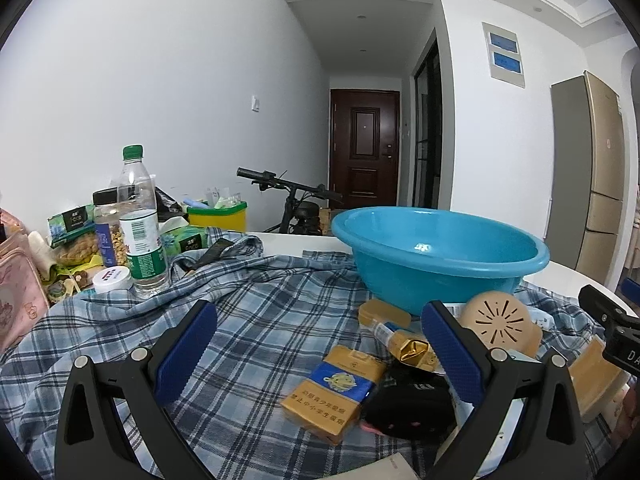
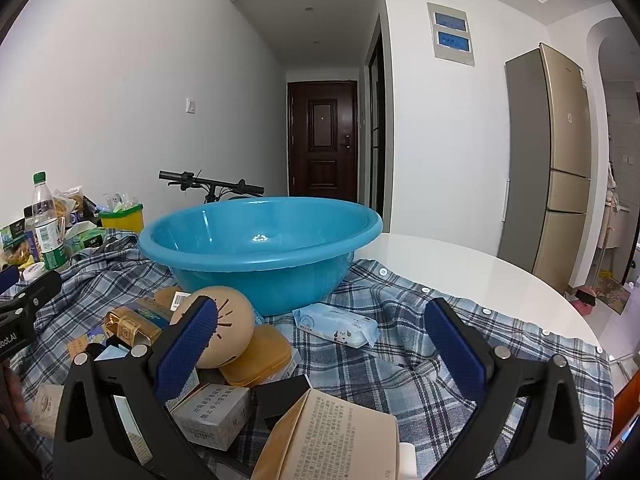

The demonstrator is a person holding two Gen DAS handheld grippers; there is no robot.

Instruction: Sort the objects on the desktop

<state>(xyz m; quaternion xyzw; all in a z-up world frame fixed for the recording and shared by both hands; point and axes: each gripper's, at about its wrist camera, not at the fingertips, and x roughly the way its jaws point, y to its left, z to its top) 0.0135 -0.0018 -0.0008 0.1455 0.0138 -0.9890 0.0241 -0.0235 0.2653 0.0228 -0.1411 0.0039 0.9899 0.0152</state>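
Both grippers, left (image 1: 320,344) and right (image 2: 320,344), hover with fingers spread and empty; the beige box (image 2: 332,440) is cut off by the lower edge, the basin (image 2: 260,248) hiding the bench behind.

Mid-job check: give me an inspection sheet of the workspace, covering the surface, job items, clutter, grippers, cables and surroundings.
Surface: white table, mostly covered by a rumpled blue plaid shirt.
Job's things: blue basin on the shirt, nothing seen inside; piled in front of it are a beige round vented case, a blue and gold cigarette pack, a black pouch, a wet-wipes pack and a tan carton.
Clutter: water bottle, snack bags and a yellow bin at the far left.
Grippers: left gripper open, empty; right gripper open, empty.
Cables: nothing seen.
Surroundings: bicycle, dark door, fridge.
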